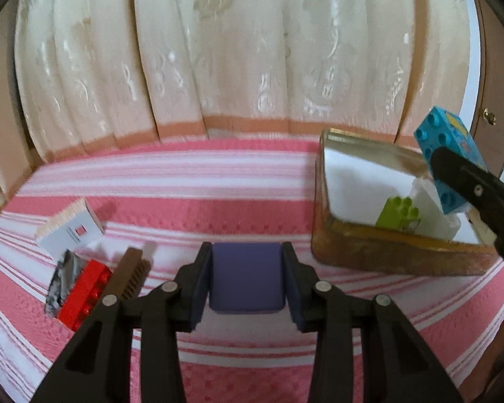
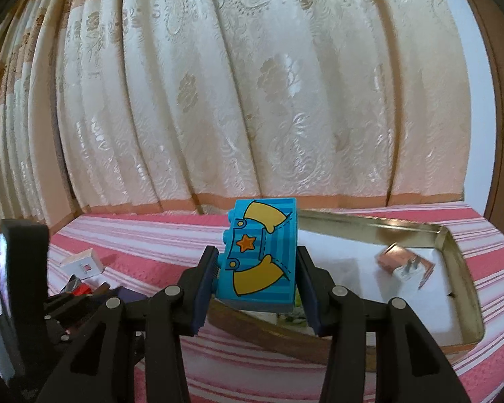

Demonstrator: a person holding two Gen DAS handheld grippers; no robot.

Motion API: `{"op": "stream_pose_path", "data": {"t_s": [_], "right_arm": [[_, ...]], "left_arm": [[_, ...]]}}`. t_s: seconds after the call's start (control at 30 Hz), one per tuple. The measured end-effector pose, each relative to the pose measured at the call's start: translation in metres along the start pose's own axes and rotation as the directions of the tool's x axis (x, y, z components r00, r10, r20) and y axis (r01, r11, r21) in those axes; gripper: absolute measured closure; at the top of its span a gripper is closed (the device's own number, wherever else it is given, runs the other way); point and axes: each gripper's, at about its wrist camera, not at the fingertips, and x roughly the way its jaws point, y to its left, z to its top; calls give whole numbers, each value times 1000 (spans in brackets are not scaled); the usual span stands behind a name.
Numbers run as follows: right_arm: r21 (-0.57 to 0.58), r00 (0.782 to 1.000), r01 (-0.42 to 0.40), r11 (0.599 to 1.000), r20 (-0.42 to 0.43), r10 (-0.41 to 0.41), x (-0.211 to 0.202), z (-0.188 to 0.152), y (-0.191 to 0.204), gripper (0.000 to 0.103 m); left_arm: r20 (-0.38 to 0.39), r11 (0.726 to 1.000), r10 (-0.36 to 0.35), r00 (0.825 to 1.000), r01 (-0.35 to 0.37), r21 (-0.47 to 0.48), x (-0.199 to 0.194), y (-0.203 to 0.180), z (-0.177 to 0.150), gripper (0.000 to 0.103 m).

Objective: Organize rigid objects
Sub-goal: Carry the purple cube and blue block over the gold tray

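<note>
My left gripper (image 1: 246, 273) is shut on a dark blue block (image 1: 245, 277), held low over the pink striped cloth (image 1: 191, 184). My right gripper (image 2: 257, 277) is shut on a turquoise printed toy brick (image 2: 260, 258), held above the near rim of the metal tin (image 2: 369, 221). The brick also shows in the left wrist view (image 1: 448, 154) over the tin (image 1: 396, 255). In the tin lie a green brick (image 1: 398, 215) and a white plug adapter (image 2: 406, 268). A red brick (image 1: 84, 292) lies at the left.
Beside the red brick lie a brown comb (image 1: 127, 275), a crumpled foil wrapper (image 1: 60, 282) and a small white box (image 1: 72, 231). A cream curtain (image 2: 252, 84) hangs behind the table. A brown door (image 2: 500, 100) stands at the right.
</note>
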Motion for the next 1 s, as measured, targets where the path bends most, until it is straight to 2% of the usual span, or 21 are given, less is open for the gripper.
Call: {"op": "stream_pose_path", "data": {"t_s": [0.2,0.3,0.5,0.57,0.63,0.7,0.8,0.9,0.97,1.0], "right_arm": [[-3,999,37,999,10,-37,-4,1,-20,55],[-3,998,62,998,24,-62,-8,2,-34,55],[20,993,115,993,22,-115,-11,4,-66,55],[37,992,121,992,16,-122,-11,4,-75,55],[56,993,120,991,12,-121,-12,4,-80,55],[67,993,115,991,10,-115,-12,5,-83,55],[62,995,104,993,5,-104,-12,5,-80,55],[57,995,97,994,14,-98,-15,6,-78,55],[63,995,93,994,20,-95,-16,6,-79,55],[67,995,92,994,20,-93,-17,6,-80,55]], "left_arm": [[53,1000,-3,999,4,-8,-4,-15,1,64],[70,1000,-10,998,10,-9,-3,-24,3,72],[96,1000,-18,995,16,21,-3,-49,4,72],[95,999,-39,995,37,18,-4,-48,4,72],[97,999,-36,995,35,9,-6,-39,0,68],[77,1000,-17,997,19,-18,-4,-26,-4,55],[34,997,-27,999,30,-72,0,-3,-9,52],[-8,999,-41,999,40,-23,4,-3,-14,50],[-37,999,-13,999,14,36,13,-16,-18,39],[-57,998,3,998,1,68,19,-24,-19,38]]}}
